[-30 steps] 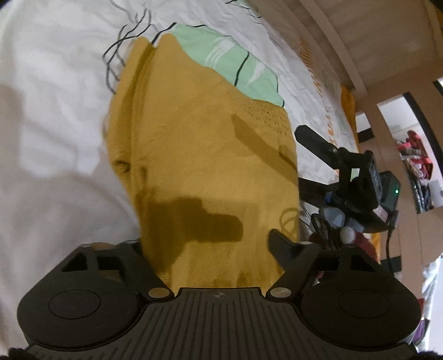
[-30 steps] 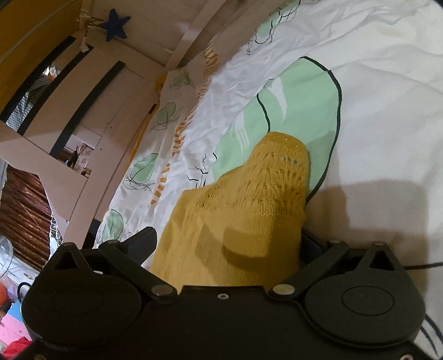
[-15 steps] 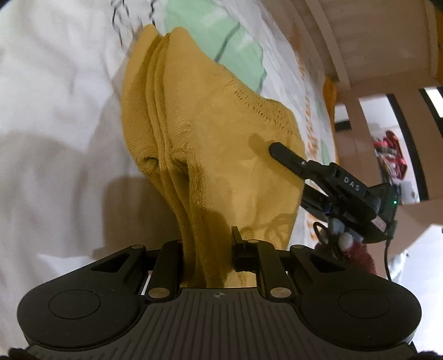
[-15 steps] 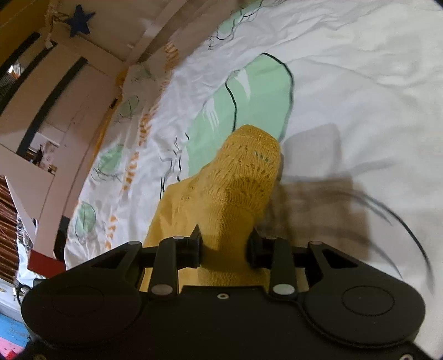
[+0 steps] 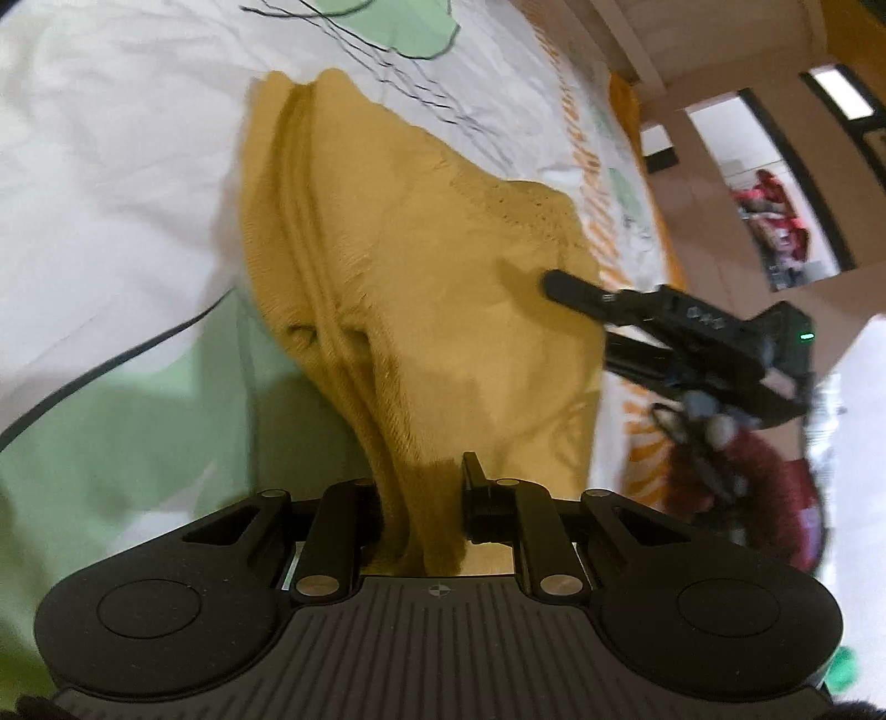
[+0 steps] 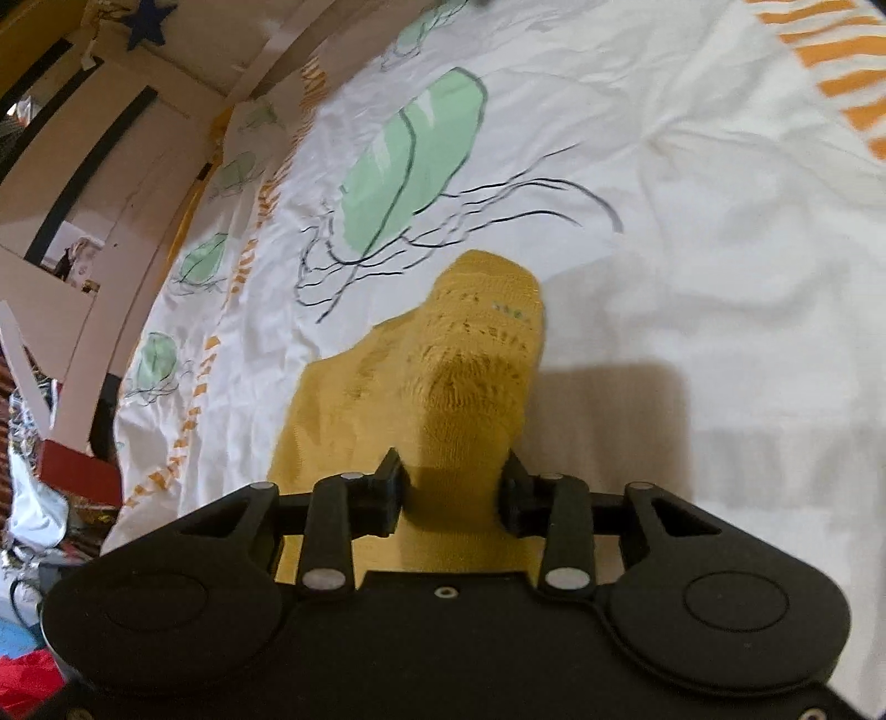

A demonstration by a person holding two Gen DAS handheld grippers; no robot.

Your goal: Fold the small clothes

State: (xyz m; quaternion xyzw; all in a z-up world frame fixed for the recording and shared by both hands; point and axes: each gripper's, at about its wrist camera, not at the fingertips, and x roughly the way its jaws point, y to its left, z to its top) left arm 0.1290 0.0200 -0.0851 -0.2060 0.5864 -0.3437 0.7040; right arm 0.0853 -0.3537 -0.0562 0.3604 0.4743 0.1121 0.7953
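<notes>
A mustard knitted garment [image 5: 443,277] lies bunched on the white leaf-print bedsheet [image 5: 111,166]. My left gripper [image 5: 421,493] is shut on the gathered near edge, where several layers fold together. In the left wrist view the right gripper's finger [image 5: 570,291] rests on the garment's right side. In the right wrist view, my right gripper [image 6: 451,487] has the garment [image 6: 470,343] between its pads. The pads press the fabric while the jaws are opening slightly. The openwork hem points away from me over the bedsheet [image 6: 664,166].
A pale wooden bed frame [image 6: 138,138] runs along the sheet's far side, with a blue star [image 6: 147,22] hanging on it. A dark red sleeve [image 5: 747,476] shows behind the right gripper. Cluttered shelves [image 5: 775,232] stand beyond the bed.
Both grippers went from open around the garment's near edge to closed on it. They then carried it across the sheet, so the fabric now bunches and different leaf prints lie beneath.
</notes>
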